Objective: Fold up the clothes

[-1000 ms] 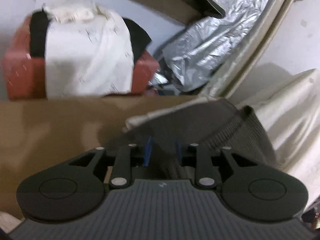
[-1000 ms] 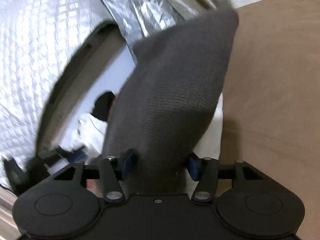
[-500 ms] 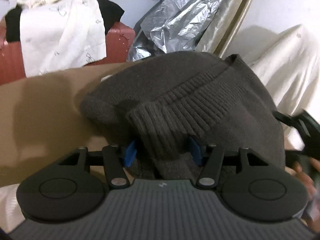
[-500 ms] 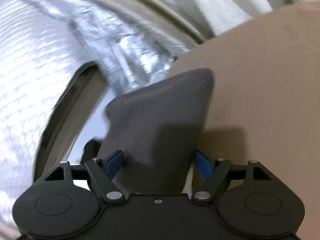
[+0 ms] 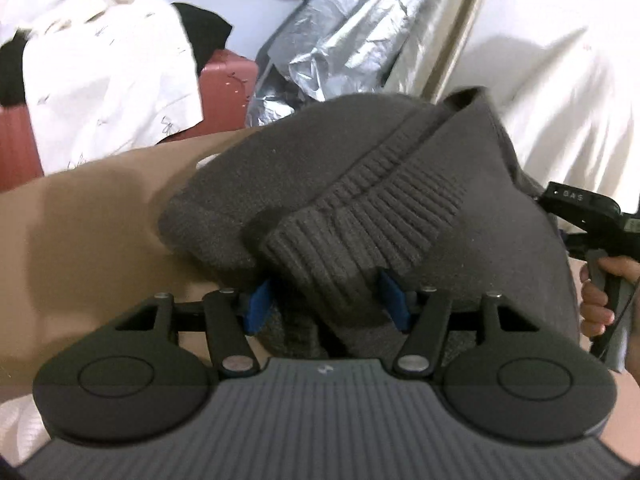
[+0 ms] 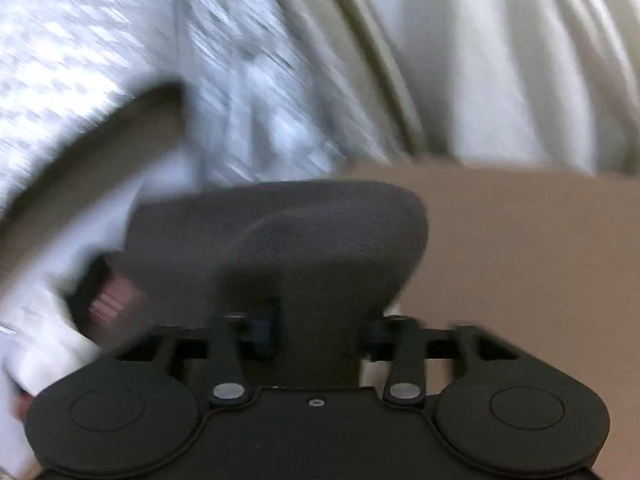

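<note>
A dark grey knit sweater (image 5: 320, 168) lies bunched on the brown table (image 5: 80, 220). Its ribbed hem (image 5: 360, 224) is folded back toward me. My left gripper (image 5: 326, 304) is low over the table and its jaws are opening. The ribbed hem lies loosely between the blue pads (image 5: 258, 306). In the blurred right wrist view the sweater (image 6: 300, 232) rises as a thick fold out of my right gripper (image 6: 320, 326). Those jaws are closing, and the cloth fills the gap between them. At the right edge of the left wrist view, a hand (image 5: 600, 296) grips the other tool's handle.
A red case (image 5: 228, 80) stands behind the table. A white garment (image 5: 104, 80) and a black one (image 5: 204, 36) are draped over it. Crumpled silver foil (image 5: 340, 32) and a white cloth (image 5: 560, 80) are behind the sweater. Bare brown tabletop (image 6: 540, 260) lies to the right.
My left jaws went from a tight pinch on a raised edge to a wide gap, and the sweater came down onto the table. My right gripper swung sideways with its fold, which now sits lower.
</note>
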